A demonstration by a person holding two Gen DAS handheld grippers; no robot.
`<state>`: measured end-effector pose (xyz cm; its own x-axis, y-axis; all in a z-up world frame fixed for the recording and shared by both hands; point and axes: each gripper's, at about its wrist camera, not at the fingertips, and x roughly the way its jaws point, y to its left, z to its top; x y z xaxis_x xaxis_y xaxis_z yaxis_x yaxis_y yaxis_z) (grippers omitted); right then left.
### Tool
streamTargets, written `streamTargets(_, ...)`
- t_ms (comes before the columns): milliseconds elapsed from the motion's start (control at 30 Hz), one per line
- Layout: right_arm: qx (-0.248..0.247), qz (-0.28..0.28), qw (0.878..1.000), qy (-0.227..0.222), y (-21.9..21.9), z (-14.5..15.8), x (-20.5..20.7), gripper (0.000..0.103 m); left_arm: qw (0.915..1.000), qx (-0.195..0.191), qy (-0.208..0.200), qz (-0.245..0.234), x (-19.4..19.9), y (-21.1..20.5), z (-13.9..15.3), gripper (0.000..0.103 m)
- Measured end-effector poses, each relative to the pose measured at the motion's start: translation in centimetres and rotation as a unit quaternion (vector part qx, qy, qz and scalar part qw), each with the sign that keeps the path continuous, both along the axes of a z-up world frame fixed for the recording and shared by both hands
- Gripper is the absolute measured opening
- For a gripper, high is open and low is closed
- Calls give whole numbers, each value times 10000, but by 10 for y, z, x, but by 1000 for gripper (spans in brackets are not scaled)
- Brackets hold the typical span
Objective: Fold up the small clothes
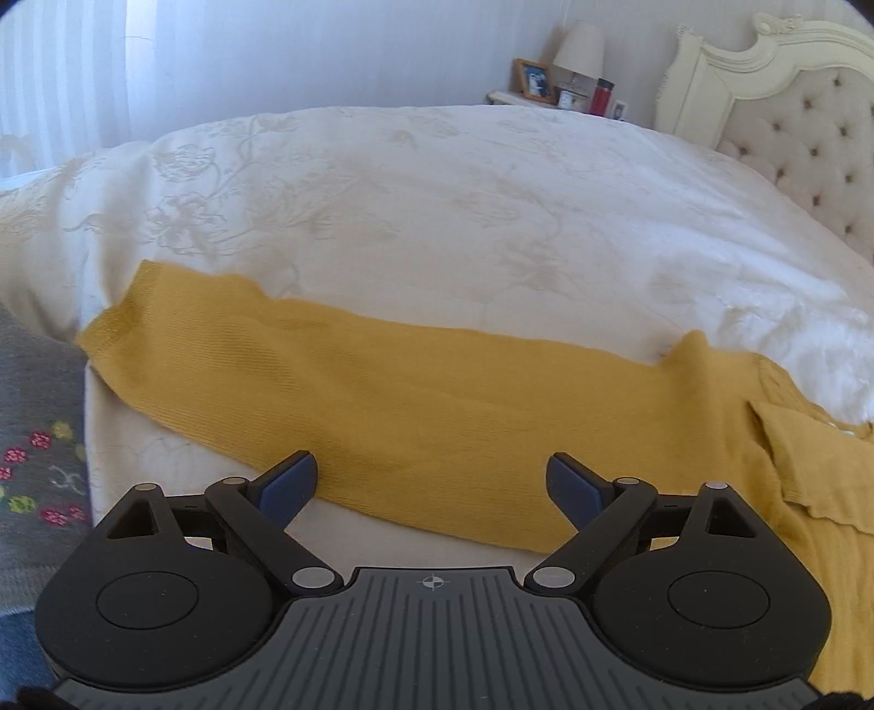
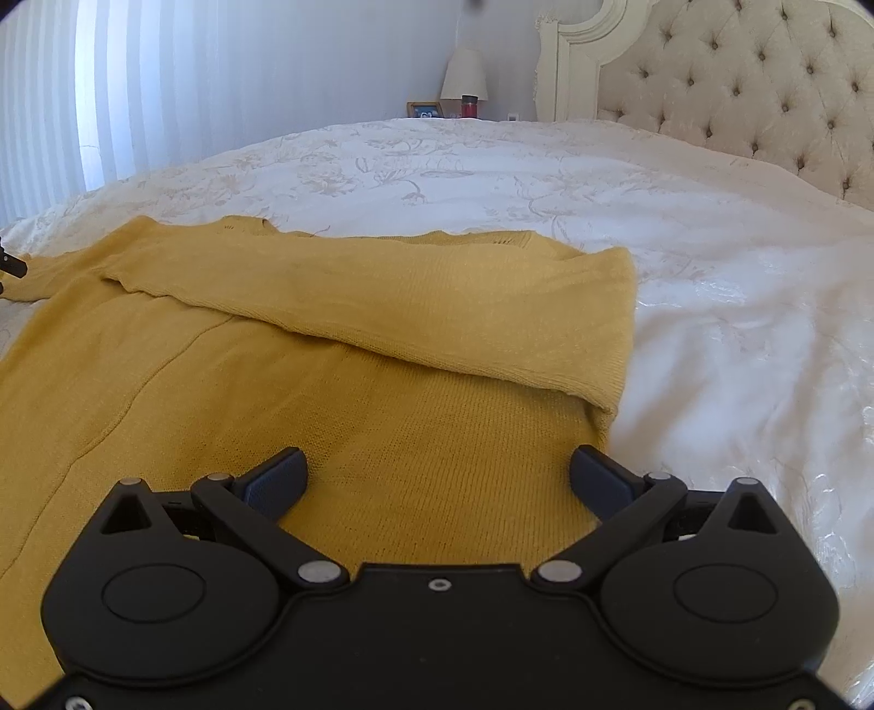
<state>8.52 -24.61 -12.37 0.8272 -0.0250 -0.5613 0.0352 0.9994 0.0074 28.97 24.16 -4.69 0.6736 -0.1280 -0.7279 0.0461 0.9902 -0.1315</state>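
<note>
The left gripper (image 1: 431, 486) hangs with jaws wide and empty, tilted down over an outstretched sleeve (image 1: 328, 382) of the yellow sweater (image 2: 328, 437). The right gripper (image 2: 437, 480) is likewise spread and released above the sweater's body, near its right edge. The sweater lies flat on the white bedspread (image 2: 710, 327), its other sleeve (image 2: 409, 295) folded across the chest. Beyond stand a tufted headboard (image 2: 737, 82) and a lamp (image 2: 464, 74).

A white floral bedspread (image 2: 491, 164) covers the bed. A tufted cream headboard (image 2: 737, 82) fills the upper right. A lamp (image 1: 580, 49), framed photo (image 1: 532, 79) and red bottle (image 1: 602, 97) stand top centre; grey patterned fabric (image 1: 38, 464) lies lower left.
</note>
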Motion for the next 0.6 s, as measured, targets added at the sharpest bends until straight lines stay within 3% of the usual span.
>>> streamTargets(300,-157,-56,9999,45,5,-1,2,102,9996,182,191,-100,15,30,-20,95)
streamTargets(433,-202,-75,9998,52,5,-1,3,102,9995,190,180,-188,24,32,-26,103)
streamTargets(600,-211,-74,9997,61,6,-1,3,102,9995,195,60,-250,31,35,-30,103)
